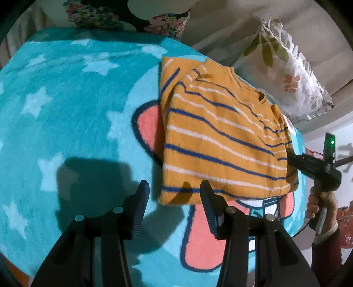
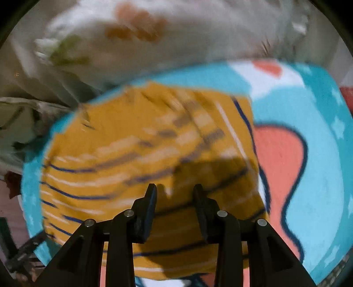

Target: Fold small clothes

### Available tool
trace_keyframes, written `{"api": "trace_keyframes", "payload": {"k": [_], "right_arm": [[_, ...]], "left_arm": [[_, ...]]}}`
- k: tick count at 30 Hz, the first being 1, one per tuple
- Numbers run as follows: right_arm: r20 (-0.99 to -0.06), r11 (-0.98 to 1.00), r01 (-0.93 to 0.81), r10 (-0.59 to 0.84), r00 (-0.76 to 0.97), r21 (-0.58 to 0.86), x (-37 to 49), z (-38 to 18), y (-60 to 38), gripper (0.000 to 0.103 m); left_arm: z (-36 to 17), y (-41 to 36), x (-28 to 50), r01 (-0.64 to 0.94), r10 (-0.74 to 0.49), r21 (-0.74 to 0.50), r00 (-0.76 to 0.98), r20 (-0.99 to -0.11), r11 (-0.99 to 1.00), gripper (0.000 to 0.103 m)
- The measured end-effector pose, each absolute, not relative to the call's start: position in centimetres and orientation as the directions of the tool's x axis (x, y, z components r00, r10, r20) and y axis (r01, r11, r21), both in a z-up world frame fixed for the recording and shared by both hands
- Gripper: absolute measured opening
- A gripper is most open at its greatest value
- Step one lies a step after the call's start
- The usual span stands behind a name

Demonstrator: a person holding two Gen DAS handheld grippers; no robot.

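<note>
The striped top [image 1: 220, 136], lengthwise away, is being approached by both parted, empty hand-held grippers, left hand-held gripper [image 1: 174, 194] at its near corner, right hand-held gripper [image 2: 175, 192] over it.

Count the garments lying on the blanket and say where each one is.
1. A single orange striped sweater, partly folded, lies near the far right edge of the turquoise star blanket, next to the floral pillow. Another garment could be hidden beneath it.

Blanket [image 1: 66, 106]: turquoise fleece with pale stars and a pink, dark-outlined cartoon figure; covers the whole surface.
Pillow [image 1: 293, 72]: white, ruffled edge, leaf and orange flower print; lies off the blanket's far right corner.
Floral fabric [image 1: 92, 15]: dark, flowered; beyond the blanket's far edge.
</note>
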State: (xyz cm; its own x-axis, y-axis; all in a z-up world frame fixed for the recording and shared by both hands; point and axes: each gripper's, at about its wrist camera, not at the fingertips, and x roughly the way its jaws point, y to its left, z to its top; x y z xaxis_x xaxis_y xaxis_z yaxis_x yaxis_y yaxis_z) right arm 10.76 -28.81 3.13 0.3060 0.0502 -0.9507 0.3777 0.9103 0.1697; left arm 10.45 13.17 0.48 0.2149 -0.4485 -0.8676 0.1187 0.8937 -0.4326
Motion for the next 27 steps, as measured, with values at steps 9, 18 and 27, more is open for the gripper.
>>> {"api": "trace_keyframes", "payload": {"k": [9,18,27], "right_arm": [[-0.910,0.880,0.437,-0.014,0.415,0.186,7.2,6.6,-33.9,0.044],[-0.875,0.937,0.316,-0.021,0.483,0.151,1.4,8.8,-31.5,0.048],[-0.886,0.974,0.214,-0.037,0.462,0.071,-2.5,6.9,-28.9,0.054]], "left_arm": [[1.2,13.2,6.0,-0.011,-0.365,-0.382,0.269,-0.891,0.924,0.051],[3.3,6.8,0.8,0.051,-0.339,-0.341,0.314,-0.887,0.939,0.053],[5.1,2.2,-2.3,0.117,-0.249,-0.221,0.375,-0.893,0.968,0.057]]}}
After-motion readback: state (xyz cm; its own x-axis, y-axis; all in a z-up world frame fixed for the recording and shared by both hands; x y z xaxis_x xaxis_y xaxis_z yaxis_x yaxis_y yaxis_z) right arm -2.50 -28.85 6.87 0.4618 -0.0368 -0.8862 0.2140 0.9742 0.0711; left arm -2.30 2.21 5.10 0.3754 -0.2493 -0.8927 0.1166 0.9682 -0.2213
